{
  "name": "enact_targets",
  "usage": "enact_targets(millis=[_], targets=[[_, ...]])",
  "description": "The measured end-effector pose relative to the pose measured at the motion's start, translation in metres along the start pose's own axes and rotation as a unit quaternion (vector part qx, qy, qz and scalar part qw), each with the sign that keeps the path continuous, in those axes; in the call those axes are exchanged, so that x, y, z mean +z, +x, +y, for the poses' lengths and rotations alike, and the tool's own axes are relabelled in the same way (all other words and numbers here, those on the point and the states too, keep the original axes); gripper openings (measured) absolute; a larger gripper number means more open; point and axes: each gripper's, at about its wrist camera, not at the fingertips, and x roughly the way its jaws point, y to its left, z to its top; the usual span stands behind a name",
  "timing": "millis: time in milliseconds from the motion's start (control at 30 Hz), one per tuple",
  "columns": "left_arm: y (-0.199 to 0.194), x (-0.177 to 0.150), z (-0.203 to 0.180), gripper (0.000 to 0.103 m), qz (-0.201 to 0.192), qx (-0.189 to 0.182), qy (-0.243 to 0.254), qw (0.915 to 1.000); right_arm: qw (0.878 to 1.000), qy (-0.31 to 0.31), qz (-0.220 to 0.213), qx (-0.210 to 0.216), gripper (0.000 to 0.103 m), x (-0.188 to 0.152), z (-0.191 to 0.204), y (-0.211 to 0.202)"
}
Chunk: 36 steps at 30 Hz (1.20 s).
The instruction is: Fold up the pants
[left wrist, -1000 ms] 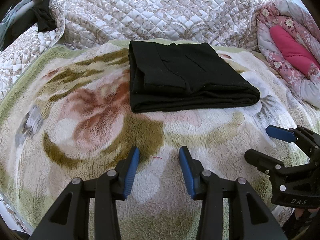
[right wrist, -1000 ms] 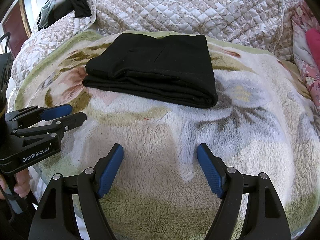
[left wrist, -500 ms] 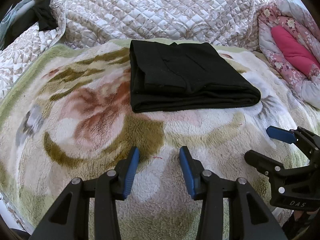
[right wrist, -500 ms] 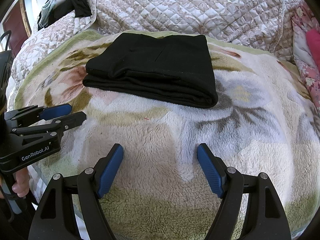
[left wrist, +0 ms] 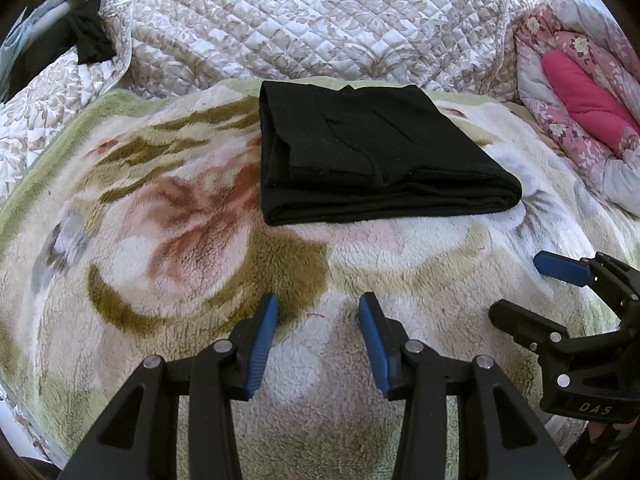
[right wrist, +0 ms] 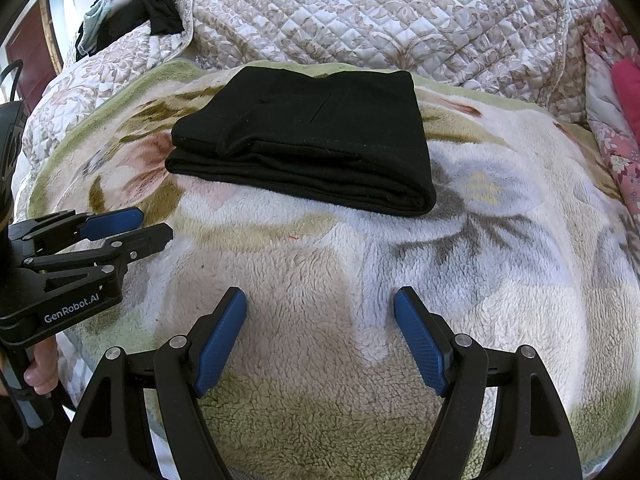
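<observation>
The black pants [left wrist: 368, 160] [right wrist: 312, 152] lie folded into a flat rectangle on a fleece blanket [left wrist: 160, 248] [right wrist: 500, 240] with a flower pattern. My left gripper [left wrist: 318, 320] hovers over the blanket well short of the pants, its blue pads apart with only fleece between them. In the right wrist view my right gripper [right wrist: 320, 312] stands wider open, also empty and short of the pants. Each gripper shows in the other's view: the right gripper [left wrist: 516, 292] at the right edge, the left gripper [right wrist: 154, 226] at the left edge.
A quilted beige coverlet [left wrist: 312, 24] [right wrist: 400, 16] rises behind the pants. A pink floral quilt [left wrist: 580, 92] is bunched at the far right. Dark clothes [right wrist: 160, 12] hang at the back left. A hand [right wrist: 38, 368] grips the left gripper's handle.
</observation>
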Motion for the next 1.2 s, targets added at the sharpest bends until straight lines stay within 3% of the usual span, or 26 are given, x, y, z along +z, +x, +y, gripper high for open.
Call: enact_targets(millis=[1200], targets=[[0.0004,-0.0007,0.001,0.045,0.0,0.007,0.006,1.0,1.0,-0.005,0.008,-0.008,0.077,0.0024,0.0004,0.0027]])
